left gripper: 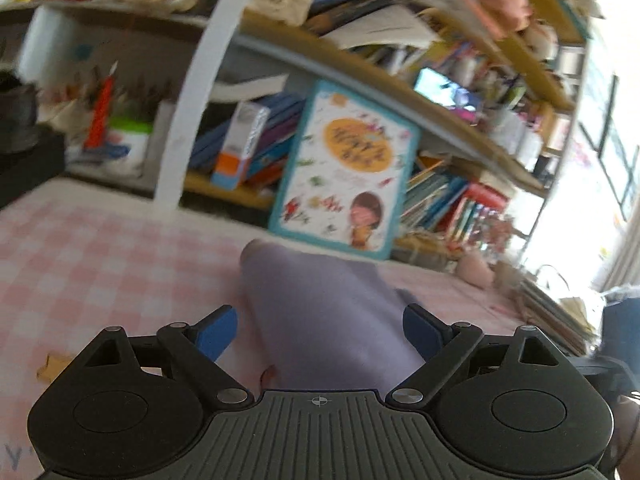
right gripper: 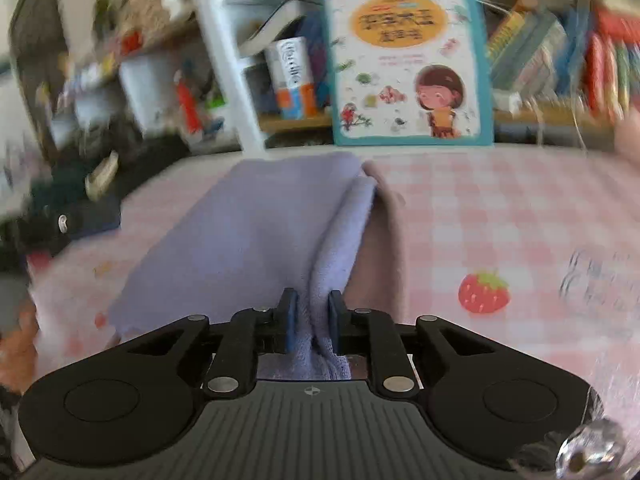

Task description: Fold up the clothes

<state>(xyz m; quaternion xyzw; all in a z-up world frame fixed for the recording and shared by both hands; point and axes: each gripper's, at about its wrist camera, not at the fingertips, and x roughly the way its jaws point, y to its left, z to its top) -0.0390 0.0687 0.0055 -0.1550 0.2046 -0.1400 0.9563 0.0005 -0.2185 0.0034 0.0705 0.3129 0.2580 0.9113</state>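
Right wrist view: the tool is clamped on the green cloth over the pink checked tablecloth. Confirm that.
Wrong colour. The right wrist view shows the right tool shut on a lavender-purple cloth, not green; it does lie over the pink checked tablecloth.

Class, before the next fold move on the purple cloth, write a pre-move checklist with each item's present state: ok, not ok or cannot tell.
1. Right gripper has the purple cloth pinched between its fingers: ok.
2. Left gripper is gripping cloth: not ok; jaws stand open with the cloth between them.
3. Cloth lies on the pink checked tablecloth: ok.
4. Cloth edges are aligned: cannot tell; the views are blurred.
5. Picture book stands clear of the cloth's far edge: cannot tell; only a narrow gap shows.
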